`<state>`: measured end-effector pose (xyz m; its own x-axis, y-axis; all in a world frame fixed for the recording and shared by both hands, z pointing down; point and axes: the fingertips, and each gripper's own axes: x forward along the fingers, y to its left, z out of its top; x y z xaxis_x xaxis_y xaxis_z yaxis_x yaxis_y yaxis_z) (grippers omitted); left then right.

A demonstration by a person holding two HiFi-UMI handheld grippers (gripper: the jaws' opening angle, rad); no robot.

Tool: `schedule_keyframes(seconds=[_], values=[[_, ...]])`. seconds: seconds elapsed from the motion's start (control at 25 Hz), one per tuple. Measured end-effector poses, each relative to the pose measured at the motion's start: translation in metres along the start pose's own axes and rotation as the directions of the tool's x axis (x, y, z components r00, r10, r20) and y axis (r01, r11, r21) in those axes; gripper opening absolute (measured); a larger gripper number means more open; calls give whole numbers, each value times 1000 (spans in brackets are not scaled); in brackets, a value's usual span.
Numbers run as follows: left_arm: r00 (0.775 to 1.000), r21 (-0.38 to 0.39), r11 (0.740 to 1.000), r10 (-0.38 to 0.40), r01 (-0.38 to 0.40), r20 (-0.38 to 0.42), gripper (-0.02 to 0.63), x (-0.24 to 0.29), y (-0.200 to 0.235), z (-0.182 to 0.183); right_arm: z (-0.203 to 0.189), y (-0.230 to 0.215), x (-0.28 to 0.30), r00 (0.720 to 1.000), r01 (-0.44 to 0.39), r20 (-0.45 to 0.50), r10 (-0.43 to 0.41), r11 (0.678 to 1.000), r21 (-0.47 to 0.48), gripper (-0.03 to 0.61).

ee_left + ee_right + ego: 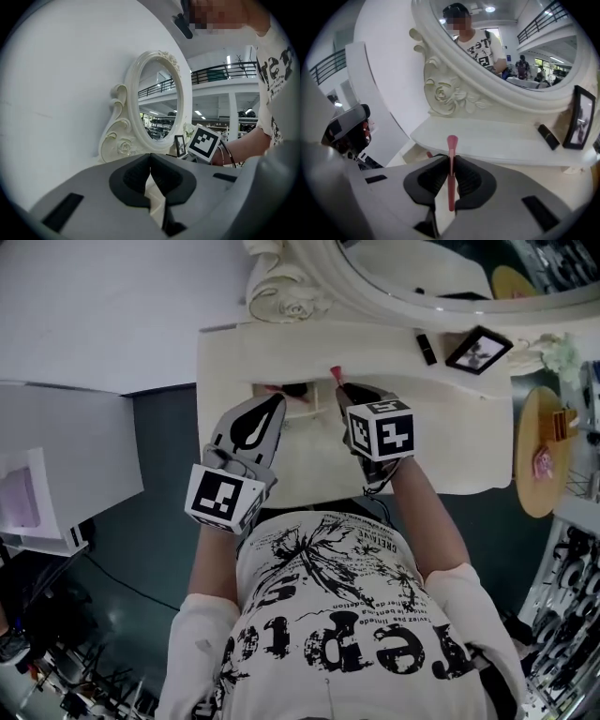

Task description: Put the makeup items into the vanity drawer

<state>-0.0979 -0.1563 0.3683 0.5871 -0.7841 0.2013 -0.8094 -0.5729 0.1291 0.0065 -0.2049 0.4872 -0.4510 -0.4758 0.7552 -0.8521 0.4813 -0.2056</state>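
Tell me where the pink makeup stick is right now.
In the right gripper view's centre, the pink makeup stick is pinched between the right gripper's fingers, above the vanity top before the mirror.

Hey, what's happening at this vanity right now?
A person stands at the white vanity with a gripper in each hand. The right gripper is shut on a thin pink makeup stick, held near the open drawer. The left gripper is shut and empty beside it.
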Motion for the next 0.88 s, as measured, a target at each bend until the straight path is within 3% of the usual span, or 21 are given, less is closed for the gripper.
schedule_keyframes(seconds=[0.24, 0.52, 0.76, 0.88], values=[[992, -22, 991, 130, -130, 5, 14, -38, 23, -1, 14, 56, 21, 989, -146, -39, 142, 976, -163, 60], [962, -70, 960, 272, -272, -13, 14, -69, 47, -24, 8, 102, 56, 961, -273, -132, 241, 897, -347, 60], [939, -97, 934, 343, -345, -30, 14, -79, 51, -37, -9, 119, 76, 932, -354, -243, 268, 815, -459, 60], [932, -105, 926, 360, -362, -39, 14, -83, 52, -42, -13, 120, 84, 930, -358, -257, 263, 807, -470, 60]])
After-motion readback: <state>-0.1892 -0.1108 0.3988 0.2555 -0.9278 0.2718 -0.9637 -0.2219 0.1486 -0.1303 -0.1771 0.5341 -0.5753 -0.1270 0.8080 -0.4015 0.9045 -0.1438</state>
